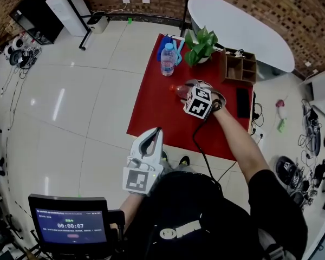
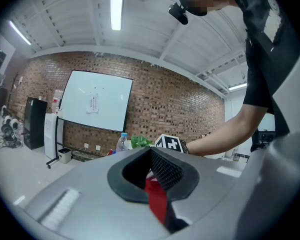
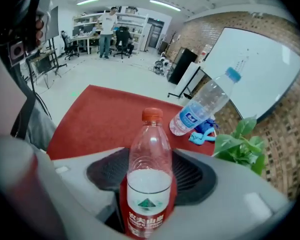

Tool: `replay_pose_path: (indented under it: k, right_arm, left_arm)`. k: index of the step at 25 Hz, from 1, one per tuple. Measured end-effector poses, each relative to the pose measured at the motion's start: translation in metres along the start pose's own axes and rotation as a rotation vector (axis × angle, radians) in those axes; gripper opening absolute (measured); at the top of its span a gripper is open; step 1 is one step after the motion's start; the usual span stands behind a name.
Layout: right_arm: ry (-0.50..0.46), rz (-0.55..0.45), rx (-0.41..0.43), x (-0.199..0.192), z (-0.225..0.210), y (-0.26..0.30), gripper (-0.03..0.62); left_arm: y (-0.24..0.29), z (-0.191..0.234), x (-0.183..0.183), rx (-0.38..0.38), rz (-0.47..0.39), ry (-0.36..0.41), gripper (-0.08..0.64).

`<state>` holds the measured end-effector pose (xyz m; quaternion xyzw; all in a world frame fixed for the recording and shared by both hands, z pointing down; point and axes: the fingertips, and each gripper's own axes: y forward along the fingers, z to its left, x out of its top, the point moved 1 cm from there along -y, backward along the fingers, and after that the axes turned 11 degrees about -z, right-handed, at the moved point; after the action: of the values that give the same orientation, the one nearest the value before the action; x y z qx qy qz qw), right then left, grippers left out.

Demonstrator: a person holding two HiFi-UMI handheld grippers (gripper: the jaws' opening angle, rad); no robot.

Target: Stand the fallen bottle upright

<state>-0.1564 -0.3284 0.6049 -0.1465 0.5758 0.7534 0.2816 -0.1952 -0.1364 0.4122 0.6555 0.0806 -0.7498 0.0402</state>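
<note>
A clear bottle with a red cap and red label (image 3: 149, 154) sits between the jaws of my right gripper (image 3: 150, 204), which is shut on its lower body. In the head view that gripper (image 1: 186, 89) is over the middle of the red tablecloth (image 1: 151, 107), and only a bit of the bottle (image 1: 179, 91) shows at its left. Whether the bottle touches the cloth is hidden. My left gripper (image 1: 153, 138) is held near the person's body, off the table's near edge, with its jaws together and nothing in them (image 2: 152, 176).
A blue-capped water bottle (image 1: 167, 58) stands upright at the cloth's far edge, beside a blue item (image 3: 204, 129) and a potted plant (image 1: 201, 45). A wooden organiser (image 1: 241, 66) and a dark flat item (image 1: 242, 102) lie at the right. A screen (image 1: 70, 225) is near the person.
</note>
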Motion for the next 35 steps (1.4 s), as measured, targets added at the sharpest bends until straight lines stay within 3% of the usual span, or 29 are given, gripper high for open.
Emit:
replay_pose_path:
  k: [15,26,30,35]
  right_arm:
    - [0.421,-0.371,-0.227,-0.012,-0.017,-0.104,0.272]
    - [0.633,-0.713,-0.423,-0.039,-0.011,-0.165,0.273]
    - [0.652,-0.771,-0.463,-0.045,-0.005,-0.167,0.273]
    - [0.588,-0.766,-0.497,-0.048,0.009,-0.153,0.273]
  left_arm:
    - [0.013,-0.050,0.004,-0.140,-0.014,0.025,0.003]
    - [0.019,-0.082,0.004,-0.207,-0.009,0.038,0.003]
    - [0.021,-0.086,0.004,-0.214,-0.004,0.045,0.003]
    - [0.023,-0.090,0.004,-0.227,0.010,0.056,0.003]
